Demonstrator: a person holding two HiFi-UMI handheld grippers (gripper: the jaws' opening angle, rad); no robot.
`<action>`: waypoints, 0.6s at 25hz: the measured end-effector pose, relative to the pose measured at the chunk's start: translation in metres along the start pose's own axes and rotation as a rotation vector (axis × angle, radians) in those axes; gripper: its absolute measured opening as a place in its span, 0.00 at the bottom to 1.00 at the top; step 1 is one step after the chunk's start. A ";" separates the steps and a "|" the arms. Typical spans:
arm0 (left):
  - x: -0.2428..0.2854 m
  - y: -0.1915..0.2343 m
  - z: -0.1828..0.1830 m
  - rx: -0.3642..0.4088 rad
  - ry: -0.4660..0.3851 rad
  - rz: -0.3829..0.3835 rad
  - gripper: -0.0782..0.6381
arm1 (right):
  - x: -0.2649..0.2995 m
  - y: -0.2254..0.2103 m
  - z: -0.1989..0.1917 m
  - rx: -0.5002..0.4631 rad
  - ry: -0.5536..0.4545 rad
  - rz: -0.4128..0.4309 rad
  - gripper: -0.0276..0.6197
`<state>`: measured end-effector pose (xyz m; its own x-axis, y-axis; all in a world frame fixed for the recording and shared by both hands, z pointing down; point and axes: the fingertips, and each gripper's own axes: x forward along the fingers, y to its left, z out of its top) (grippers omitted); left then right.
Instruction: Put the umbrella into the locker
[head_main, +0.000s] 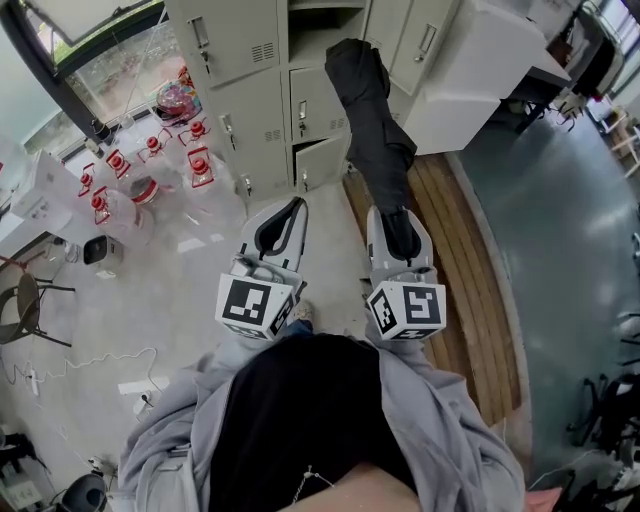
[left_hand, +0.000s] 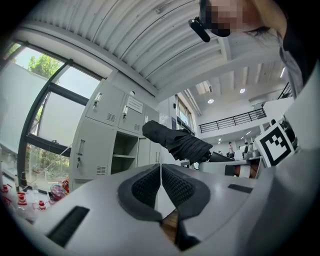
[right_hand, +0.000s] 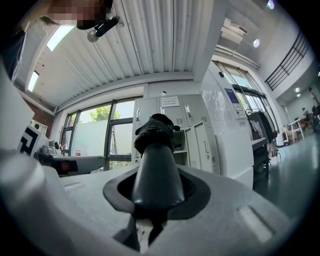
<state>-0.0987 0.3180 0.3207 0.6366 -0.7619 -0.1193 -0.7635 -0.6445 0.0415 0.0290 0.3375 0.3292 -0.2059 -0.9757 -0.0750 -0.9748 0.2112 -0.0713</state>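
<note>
No brand or legible print is found anywhere: a paper label (left_hand: 134, 104) is seen on an upper door of the grey lockers (head_main: 250, 100) in the left gripper view, and a similar sheet (right_hand: 170, 101) above the doors in the right gripper view, but the text on both is too small to be read. Only black-and-white square markers are carried by the cubes (head_main: 255, 305) on the grippers. The folded black umbrella (head_main: 370, 120) is held out roughly level twd the lockers, its far end near an open compartment (head_main: 320, 30) but not shown inside it. The right gripper (right_hand: 156, 192) is clamped on the umbrella's handle end, as shown in its own view, w/ the fabric bunched beyond. The left gripper (left_hand: 160, 167) is seen w/ pads pressed together and nothing between them; the umbrella (left_hand: 177, 142) is seen beyond it, apart. Red-capped water bottles (head_main: 150, 170) and a wooden floor strip (head_main: 460, 260) are shown by the head view only; a mezzanine railing (left_hand: 235, 120) by the left gripper view only; a white cabinet w/ a small screen (right_hand: 232, 97) is seen front-on only in the right gripper view.
</note>
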 end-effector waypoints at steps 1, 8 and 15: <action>0.007 0.008 -0.001 -0.001 -0.001 -0.001 0.13 | 0.011 -0.002 -0.001 0.001 0.001 -0.003 0.21; 0.048 0.053 -0.003 -0.020 -0.021 -0.011 0.13 | 0.069 -0.011 -0.011 0.001 0.016 -0.024 0.21; 0.077 0.074 -0.016 -0.038 -0.017 -0.037 0.13 | 0.098 -0.021 -0.022 -0.005 0.029 -0.045 0.21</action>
<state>-0.1047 0.2105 0.3306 0.6621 -0.7366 -0.1380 -0.7347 -0.6743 0.0743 0.0278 0.2364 0.3450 -0.1639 -0.9855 -0.0430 -0.9836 0.1666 -0.0688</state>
